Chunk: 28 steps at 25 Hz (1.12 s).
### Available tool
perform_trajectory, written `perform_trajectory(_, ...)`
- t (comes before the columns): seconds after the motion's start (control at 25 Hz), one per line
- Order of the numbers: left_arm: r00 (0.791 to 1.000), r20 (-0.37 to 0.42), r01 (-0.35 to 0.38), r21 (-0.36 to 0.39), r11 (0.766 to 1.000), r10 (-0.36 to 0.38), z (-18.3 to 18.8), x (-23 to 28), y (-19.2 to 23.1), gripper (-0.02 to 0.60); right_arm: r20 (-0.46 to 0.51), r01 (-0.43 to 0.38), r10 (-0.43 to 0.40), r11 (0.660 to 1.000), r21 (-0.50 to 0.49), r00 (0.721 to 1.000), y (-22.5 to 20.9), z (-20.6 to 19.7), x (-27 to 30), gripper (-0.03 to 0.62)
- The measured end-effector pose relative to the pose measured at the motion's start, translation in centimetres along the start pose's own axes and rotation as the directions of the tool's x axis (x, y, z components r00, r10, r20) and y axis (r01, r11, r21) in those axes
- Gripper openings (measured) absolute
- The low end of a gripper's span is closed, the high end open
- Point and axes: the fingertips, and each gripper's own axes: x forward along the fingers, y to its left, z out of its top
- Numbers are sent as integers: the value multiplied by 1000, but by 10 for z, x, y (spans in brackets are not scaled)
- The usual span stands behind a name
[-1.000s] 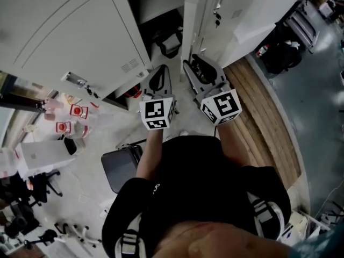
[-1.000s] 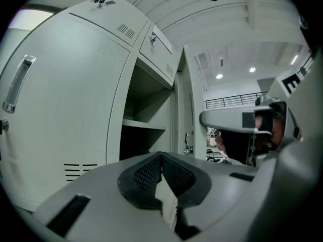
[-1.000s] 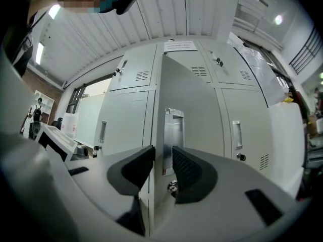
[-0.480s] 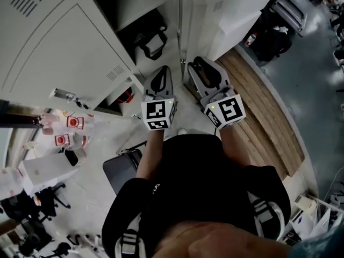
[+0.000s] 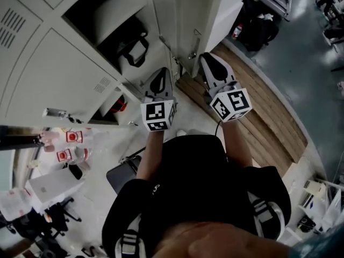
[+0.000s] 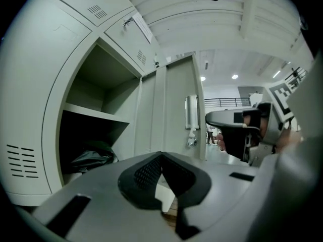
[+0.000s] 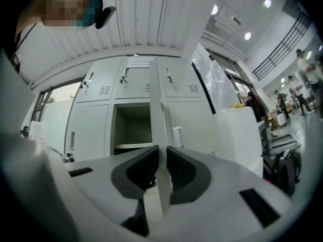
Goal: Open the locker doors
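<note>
Just been closing the right gripper (image 7: pixel 160 168) on the edge of the pale grey metal locker door (image 5: pixel 185 9), swung out right of the open compartment (image 5: pixel 97 15); looks pinched now. Got the left gripper (image 6: pixel 161 158) shut on nothing. Could slip off that thin edge if tugged skew. No obstacle from the black bag (image 5: pixel 131 50) inside.

A bag (image 5: pixel 131 50) sits in the open locker (image 5: pixel 97 7), left of its door (image 5: pixel 188 15).
</note>
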Motion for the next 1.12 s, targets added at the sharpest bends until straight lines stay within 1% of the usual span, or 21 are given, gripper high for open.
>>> perform_trajectory(0.04,1000,-1,12,3,1000,-12,0,3,-5,9,-3,39,-39,999,1,999,-11,1,-1,60)
perform_trajectory(0.08,1000,0,22,5,1000,-22,1,5,-9,9,-4,74,-74,997,10,997,-22,1,-1,27)
perform_trajectory(0.16,999,2,40,7,999,-40,3,9,-17,11,-2,120,-120,991,56,993,-44,2,1,17)
perform_trajectory(0.24,998,6,58,7,998,-58,5,13,-26,9,1,136,-137,984,115,991,-64,4,3,17)
perform_trajectory(0.44,995,11,98,15,995,-98,10,23,-44,11,1,137,-139,973,185,990,-93,6,8,17)
perform_trajectory(0.52,994,18,105,19,994,-106,13,26,-46,9,16,124,-130,968,221,991,-97,6,9,17)
perform_trajectory(0.6,994,20,104,24,994,-105,15,28,-46,9,26,120,-129,968,219,991,-98,6,9,17)
perform_trajectory(0.72,995,24,94,27,995,-95,18,28,-43,9,10,121,-126,969,215,992,-99,4,8,17)
perform_trajectory(0.92,997,28,73,26,997,-74,21,28,-37,9,19,137,-145,964,227,989,-100,4,-5,17)
perform_trajectory(1.0,998,28,62,24,998,-63,21,27,-33,9,17,124,-131,967,223,991,-91,1,-7,17)
perform_trajectory(1.12,999,29,42,20,999,-43,21,24,-27,9,-6,85,-86,974,208,996,-72,-8,-2,17)
